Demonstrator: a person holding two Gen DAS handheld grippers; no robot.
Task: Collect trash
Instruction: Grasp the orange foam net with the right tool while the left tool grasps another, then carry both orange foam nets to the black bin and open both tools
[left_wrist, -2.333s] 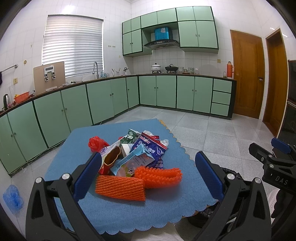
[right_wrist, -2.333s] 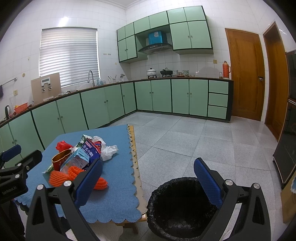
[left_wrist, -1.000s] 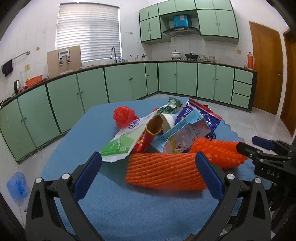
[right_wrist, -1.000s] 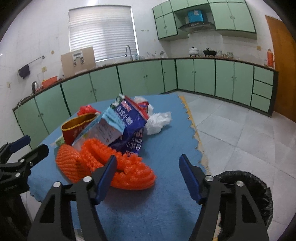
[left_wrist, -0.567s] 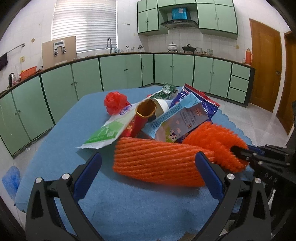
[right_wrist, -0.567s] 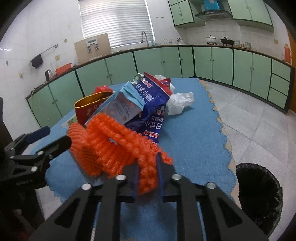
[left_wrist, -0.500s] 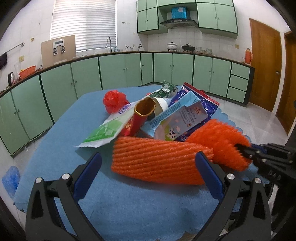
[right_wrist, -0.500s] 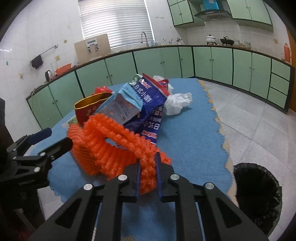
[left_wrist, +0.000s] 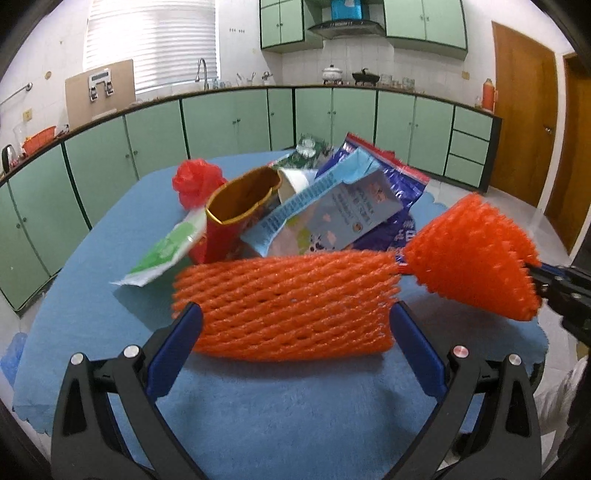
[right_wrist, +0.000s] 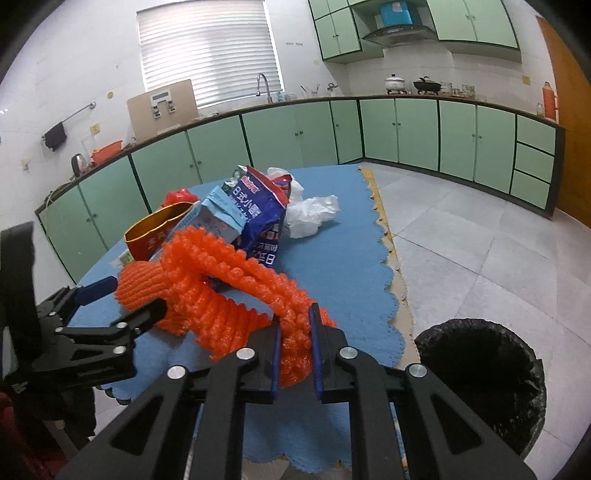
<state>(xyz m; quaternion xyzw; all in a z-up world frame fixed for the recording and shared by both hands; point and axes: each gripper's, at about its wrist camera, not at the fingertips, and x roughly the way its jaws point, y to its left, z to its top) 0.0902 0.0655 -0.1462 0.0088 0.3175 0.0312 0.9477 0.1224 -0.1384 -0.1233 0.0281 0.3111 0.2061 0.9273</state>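
While the right hand-held gripper (right_wrist: 294, 332) pinches knobbly orange foam netting (right_wrist: 236, 295), only its view shows the bin (right_wrist: 480, 384); the left hand-held gripper (left_wrist: 295, 325) gapes.

Both wrist cameras look forward and downward, close over the blue surface (left_wrist: 258, 406); both views share the trash pile (right_wrist: 236, 221).

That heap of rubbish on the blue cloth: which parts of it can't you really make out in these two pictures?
- White cup: left wrist view, only its rim shows; the red tub and light blue carton cover the rest.
- Green wrapper: print blurred in the left wrist view.
- Trash bin: right wrist view, its inside is too dark to see.
- Flat orange net: right wrist view, mostly behind the left gripper.
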